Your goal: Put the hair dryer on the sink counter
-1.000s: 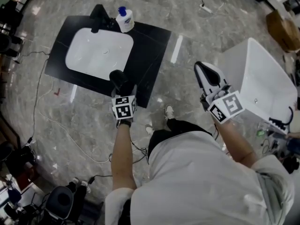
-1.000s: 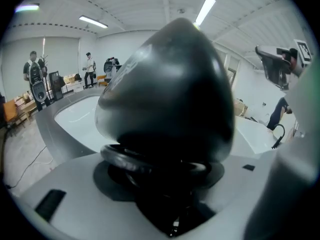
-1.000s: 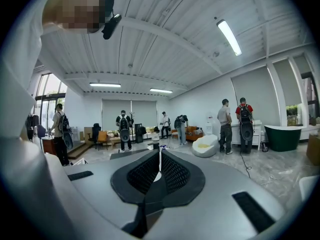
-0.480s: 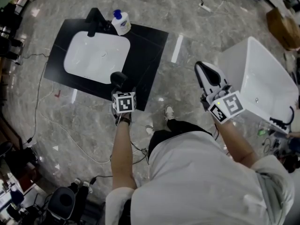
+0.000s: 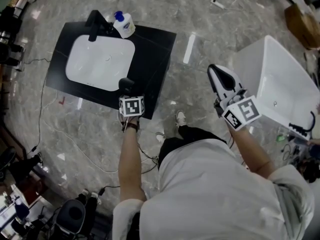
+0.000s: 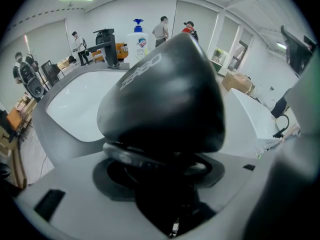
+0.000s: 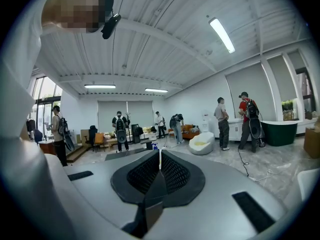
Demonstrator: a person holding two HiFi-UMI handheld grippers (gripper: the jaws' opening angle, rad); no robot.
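Black stone makes up the table point(image 5: 155, 49) at the left of the head view, standing on a grey marbled floor point(image 5: 185, 14). A white basin point(image 5: 100, 63) is sunk into the table. At its far edge we see a black faucet point(image 5: 94, 26), and just to the right of that a white soap bottle point(image 5: 123, 25) with a blue pump.

Further right, at the basin's near right corner, our left tool point(image 5: 129, 96) points steeply down over the table's front part. Its jaws stand wide and are clamped on the black hair dryer point(image 5: 126, 85), which it grips low down. In the left gripper view the hair dryer point(image 6: 165, 99) fills the middle of the picture above the jaws. The basin point(image 6: 80, 109), faucet point(image 6: 107, 46) and soap bottle point(image 6: 138, 43) lie beyond it. Whether the hair dryer already touches the table we cannot tell.

To the right, well apart from the table, our right tool point(image 5: 217, 76) is held out over the floor, roughly level. Its jaws are pressed together with nothing between them, as the right gripper view shows point(image 7: 159, 171). A white tub point(image 5: 280, 79) stands just beside it at the far right.
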